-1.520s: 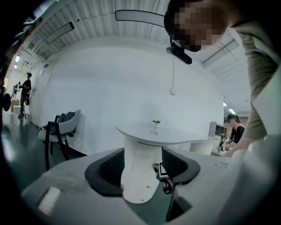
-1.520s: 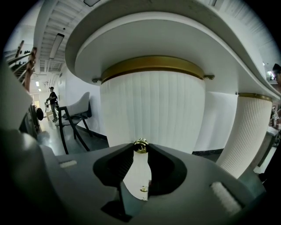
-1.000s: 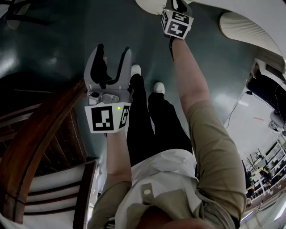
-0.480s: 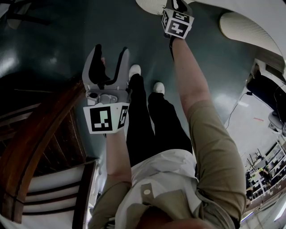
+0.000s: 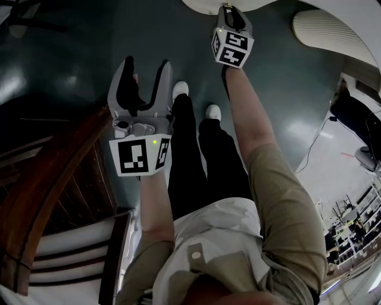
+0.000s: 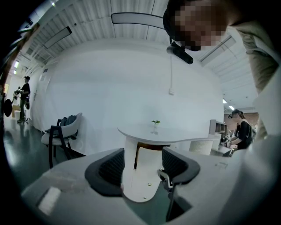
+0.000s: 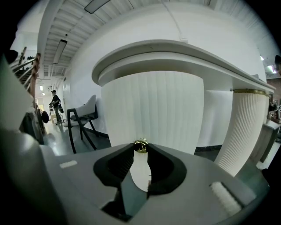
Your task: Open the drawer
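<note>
The drawer front (image 7: 153, 110) is a curved white ribbed panel under a round white tabletop (image 7: 175, 50). Its small brass knob (image 7: 140, 145) sits between the tips of my right gripper (image 7: 140, 147), whose jaws are shut on it. In the head view the right gripper (image 5: 230, 13) reaches to the white rim (image 5: 199, 6) at the top edge, arm stretched out. My left gripper (image 5: 144, 64) hovers over the dark floor at the left, jaws open and holding nothing. In the left gripper view the left gripper (image 6: 142, 163) points at the same table from farther off.
A wooden chair with a white seat (image 5: 65, 179) stands close at the lower left. A white ribbed pillar (image 5: 324, 30) rises at the right, also in the right gripper view as a pillar (image 7: 243, 127). A black-legged chair (image 7: 83, 121) stands left of the table. My legs and shoes (image 5: 213, 112) are below.
My right gripper has drawn back toward me from the table, still shut on the knob. The left gripper has hardly shifted.
</note>
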`<state>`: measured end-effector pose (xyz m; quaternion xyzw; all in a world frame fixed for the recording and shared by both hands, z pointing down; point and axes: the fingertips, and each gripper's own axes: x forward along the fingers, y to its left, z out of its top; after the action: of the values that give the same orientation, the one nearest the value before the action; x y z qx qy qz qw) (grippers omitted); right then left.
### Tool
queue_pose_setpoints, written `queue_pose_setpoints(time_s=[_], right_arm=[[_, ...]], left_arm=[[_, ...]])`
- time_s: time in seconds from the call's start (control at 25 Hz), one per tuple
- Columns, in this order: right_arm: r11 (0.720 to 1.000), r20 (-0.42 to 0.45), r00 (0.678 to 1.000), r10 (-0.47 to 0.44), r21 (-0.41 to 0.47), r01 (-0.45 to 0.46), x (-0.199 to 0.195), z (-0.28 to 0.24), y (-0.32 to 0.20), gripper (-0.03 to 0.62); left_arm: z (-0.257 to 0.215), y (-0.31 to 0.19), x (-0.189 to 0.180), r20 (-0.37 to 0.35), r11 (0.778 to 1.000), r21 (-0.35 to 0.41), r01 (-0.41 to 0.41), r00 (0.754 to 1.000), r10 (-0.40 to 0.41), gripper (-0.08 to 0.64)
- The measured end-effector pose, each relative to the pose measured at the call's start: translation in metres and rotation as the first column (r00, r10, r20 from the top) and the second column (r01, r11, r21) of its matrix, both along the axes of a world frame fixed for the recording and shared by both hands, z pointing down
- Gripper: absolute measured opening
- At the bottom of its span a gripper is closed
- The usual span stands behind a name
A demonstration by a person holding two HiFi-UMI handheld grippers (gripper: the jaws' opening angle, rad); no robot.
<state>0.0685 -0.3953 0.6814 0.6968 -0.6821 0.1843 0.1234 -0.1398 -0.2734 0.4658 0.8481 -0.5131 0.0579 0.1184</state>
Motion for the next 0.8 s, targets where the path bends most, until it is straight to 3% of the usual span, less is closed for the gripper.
queue_pose_setpoints(time_s=[0.8], right_arm=[[1.0,-0.002,1.0,-0.025,-0.017,0.025,-0.016,0.0,0.054,0.103]], left_arm=[[-0.005,0.031,0.003,-0.004,1.0,0.003,-0.029,1.0,0.029,0.268]])
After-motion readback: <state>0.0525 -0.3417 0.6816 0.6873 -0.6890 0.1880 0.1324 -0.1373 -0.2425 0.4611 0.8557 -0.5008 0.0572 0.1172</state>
